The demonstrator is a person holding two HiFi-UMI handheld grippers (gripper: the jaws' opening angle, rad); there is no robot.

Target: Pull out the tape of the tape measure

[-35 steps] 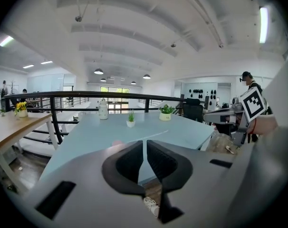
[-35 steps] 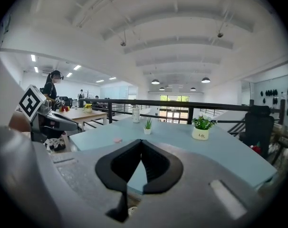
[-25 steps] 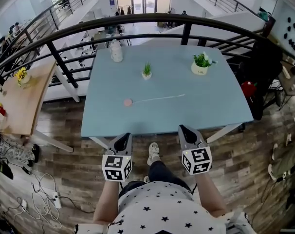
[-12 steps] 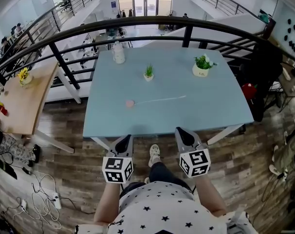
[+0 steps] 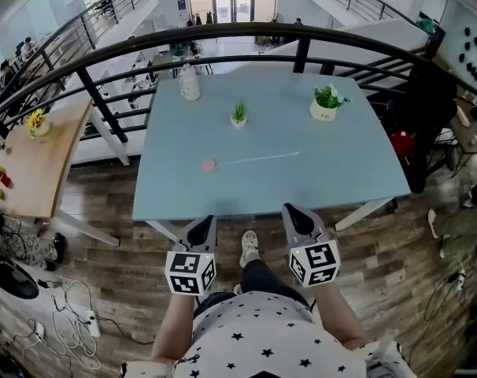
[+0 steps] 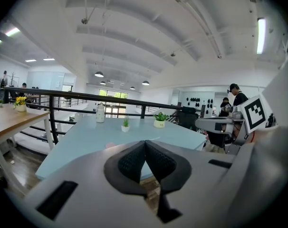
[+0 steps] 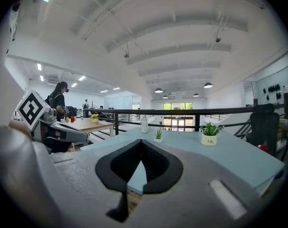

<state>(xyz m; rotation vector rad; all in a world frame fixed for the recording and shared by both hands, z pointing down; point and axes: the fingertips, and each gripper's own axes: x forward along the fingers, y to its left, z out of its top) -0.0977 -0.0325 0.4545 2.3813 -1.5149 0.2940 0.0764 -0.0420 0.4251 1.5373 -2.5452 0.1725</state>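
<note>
A small round pink tape measure [image 5: 208, 164] lies on the light blue table [image 5: 341, 172], with its thin white tape [image 5: 262, 157] drawn out to the right across the tabletop. My left gripper [image 5: 200, 229] and right gripper [image 5: 297, 218] hover side by side just short of the table's near edge, well apart from the tape measure. Both are shut with nothing between the jaws. In the left gripper view the jaws [image 6: 145, 144] meet at the tips, and in the right gripper view the jaws [image 7: 141, 144] do the same.
A white bottle [image 5: 190, 83] stands at the table's far left. A tiny potted plant [image 5: 238, 115] and a white potted plant [image 5: 325, 103] stand further back. A black railing [image 5: 223, 34] runs behind the table. A wooden table [image 5: 34, 160] stands to the left.
Both grippers have shifted only slightly; the right one sits a little lower and closer in. The tape measure and its tape lie as before.
</note>
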